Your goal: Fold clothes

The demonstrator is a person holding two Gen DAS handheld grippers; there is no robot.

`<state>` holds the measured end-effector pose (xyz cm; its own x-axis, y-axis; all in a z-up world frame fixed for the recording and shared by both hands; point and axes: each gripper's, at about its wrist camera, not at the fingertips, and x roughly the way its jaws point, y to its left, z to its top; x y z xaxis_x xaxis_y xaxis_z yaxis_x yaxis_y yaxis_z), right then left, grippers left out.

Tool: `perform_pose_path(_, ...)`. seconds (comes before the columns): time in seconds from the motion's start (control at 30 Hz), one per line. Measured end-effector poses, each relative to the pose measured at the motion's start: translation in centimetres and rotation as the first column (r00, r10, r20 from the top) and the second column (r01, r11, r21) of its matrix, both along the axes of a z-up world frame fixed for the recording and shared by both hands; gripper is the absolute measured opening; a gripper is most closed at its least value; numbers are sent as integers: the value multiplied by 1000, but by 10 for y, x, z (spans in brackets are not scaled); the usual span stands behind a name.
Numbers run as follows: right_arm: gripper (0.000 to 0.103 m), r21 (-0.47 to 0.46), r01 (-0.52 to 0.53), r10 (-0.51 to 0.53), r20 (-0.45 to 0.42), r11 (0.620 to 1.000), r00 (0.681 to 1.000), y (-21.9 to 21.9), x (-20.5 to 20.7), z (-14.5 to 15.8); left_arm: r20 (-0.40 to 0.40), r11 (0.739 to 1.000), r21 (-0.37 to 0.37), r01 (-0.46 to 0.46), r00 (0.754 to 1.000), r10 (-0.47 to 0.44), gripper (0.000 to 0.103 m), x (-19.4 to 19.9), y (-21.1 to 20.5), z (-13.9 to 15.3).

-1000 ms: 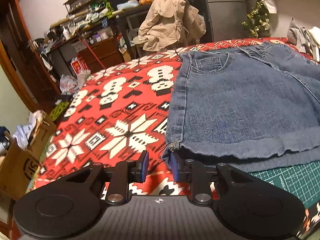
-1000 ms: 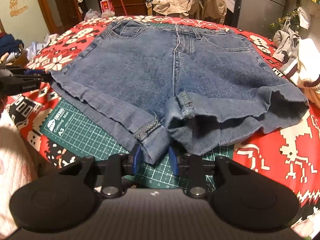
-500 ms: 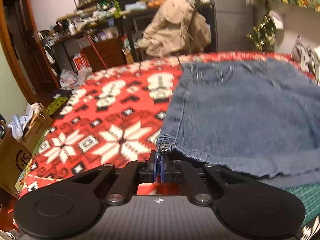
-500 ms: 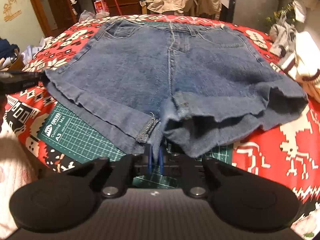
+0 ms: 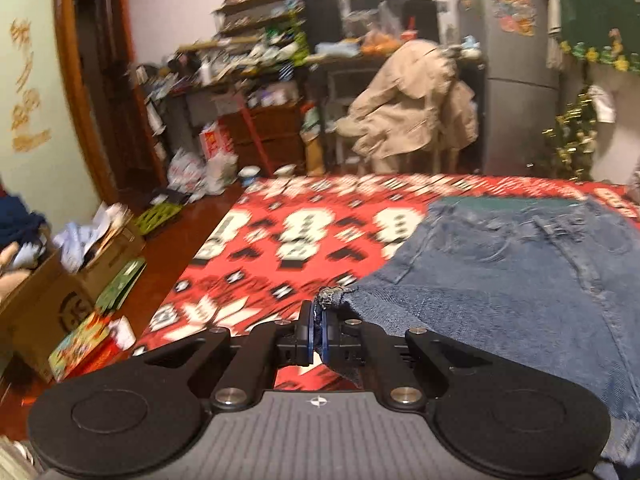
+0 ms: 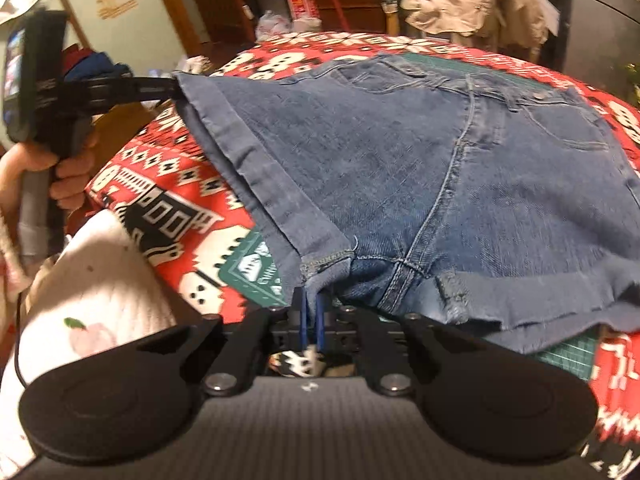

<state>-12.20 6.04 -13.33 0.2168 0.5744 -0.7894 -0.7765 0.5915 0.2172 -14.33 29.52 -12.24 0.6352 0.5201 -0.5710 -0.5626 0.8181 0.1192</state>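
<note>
Fingers: left gripper (image 5: 318, 334) is pinched on the outer hem corner of the denim shorts (image 6: 400, 168), right gripper (image 6: 311, 320) on the crotch hem | Shorts: one leg raised off the patterned blanket (image 5: 280, 248), waistband toward its far edge | Risk: thick hem could be pulled from the pads if tugged unevenly.

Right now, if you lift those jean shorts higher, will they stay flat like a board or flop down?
Probably flop. The jean shorts already sag between the left tongs and the right tongs, each shut on a hem corner. Denim looks thick, so they should bend in broad folds, not crumple. Likely not slippery either: the frayed hem sits firmly pinched between the pads.
</note>
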Motion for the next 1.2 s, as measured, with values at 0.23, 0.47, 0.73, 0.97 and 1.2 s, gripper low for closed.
perform_pose_path(0.23,23,-18,-9,8,-29,1000,1000,4,2,-8,-88,1000,-4,14,996,-14,19,-1,-2,-18)
perform_pose_path(0.47,58,35,6,-6,2,999,1000,-25,6,15,-57,996,-85,19,998,-24,32,-29,-18,3)
perform_pose_path(0.73,89,69,47,-54,99,997,994,-67,23,50,-10,935,-211,286,956,-294,32,-30,-94,29)
perform_pose_path(0.97,102,22,158,-159,186,987,970,-119,51,61,-77,812,-247,529,825,-560,33,3,-174,12)
perform_pose_path(1.2,102,-2,235,-229,222,972,948,-172,74,51,-145,786,-236,571,779,-610,33,29,-213,-1)
